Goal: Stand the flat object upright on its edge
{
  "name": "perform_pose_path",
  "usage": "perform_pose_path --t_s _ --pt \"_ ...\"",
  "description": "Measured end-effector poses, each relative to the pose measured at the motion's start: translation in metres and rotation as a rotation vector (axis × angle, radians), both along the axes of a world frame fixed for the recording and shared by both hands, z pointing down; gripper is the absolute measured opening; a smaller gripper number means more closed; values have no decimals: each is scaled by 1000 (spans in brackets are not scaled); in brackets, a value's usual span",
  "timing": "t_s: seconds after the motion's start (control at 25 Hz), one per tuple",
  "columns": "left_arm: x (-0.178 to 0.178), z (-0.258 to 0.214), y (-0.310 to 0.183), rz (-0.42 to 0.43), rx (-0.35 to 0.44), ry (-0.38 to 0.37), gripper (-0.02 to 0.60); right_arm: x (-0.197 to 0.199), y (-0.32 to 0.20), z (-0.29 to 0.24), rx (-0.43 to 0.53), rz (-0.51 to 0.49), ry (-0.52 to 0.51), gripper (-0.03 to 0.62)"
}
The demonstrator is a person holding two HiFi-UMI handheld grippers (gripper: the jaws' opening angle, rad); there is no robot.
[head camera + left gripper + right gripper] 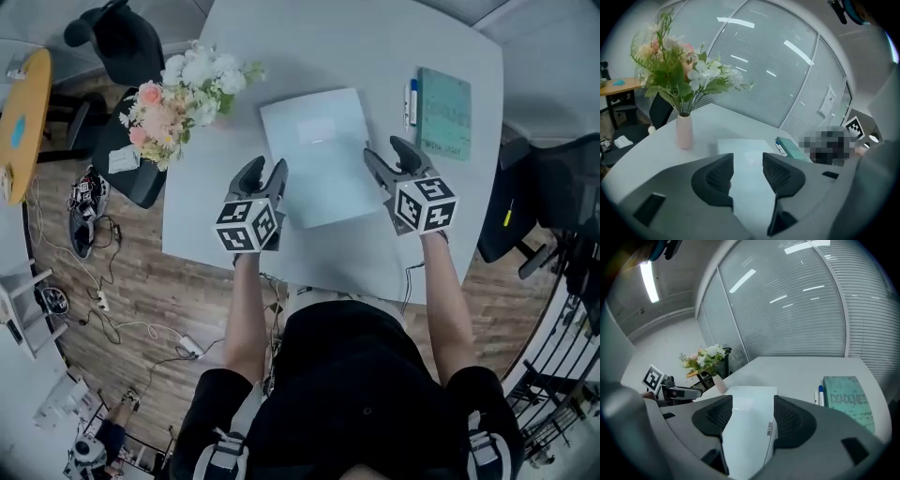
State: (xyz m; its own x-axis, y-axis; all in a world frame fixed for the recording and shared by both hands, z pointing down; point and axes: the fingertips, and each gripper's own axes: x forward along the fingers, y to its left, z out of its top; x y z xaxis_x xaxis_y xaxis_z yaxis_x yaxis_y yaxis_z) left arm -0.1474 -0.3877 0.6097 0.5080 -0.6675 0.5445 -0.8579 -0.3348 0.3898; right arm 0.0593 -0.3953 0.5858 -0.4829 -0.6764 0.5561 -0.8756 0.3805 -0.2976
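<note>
Left gripper (265, 170) and right gripper (387, 150) (fingers (715, 178) apart, empty) flank the flat folder (314, 150).

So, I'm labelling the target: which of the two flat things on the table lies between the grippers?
The pale blue folder at mid-table; the teal book lies off beside the pens.

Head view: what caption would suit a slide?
Open left tongs and right tongs flank a flat pale folder on the white table.

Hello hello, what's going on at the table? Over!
Left gripper and right gripper open, empty, flanking the flat object. It lies flat, not yet stood up. Flower vase and teal book sit clear.
</note>
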Motion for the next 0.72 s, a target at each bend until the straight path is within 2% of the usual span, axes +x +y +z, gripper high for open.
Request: perform_pose_path --t_s 0.24,0.72 --pt "-5 43 -17 25 -74 -33 204 -1 -22 47 -89 20 8 284" --pt "-2 89 -40 42 -165 22 233 -8 -51 109 -191 15 3 302"
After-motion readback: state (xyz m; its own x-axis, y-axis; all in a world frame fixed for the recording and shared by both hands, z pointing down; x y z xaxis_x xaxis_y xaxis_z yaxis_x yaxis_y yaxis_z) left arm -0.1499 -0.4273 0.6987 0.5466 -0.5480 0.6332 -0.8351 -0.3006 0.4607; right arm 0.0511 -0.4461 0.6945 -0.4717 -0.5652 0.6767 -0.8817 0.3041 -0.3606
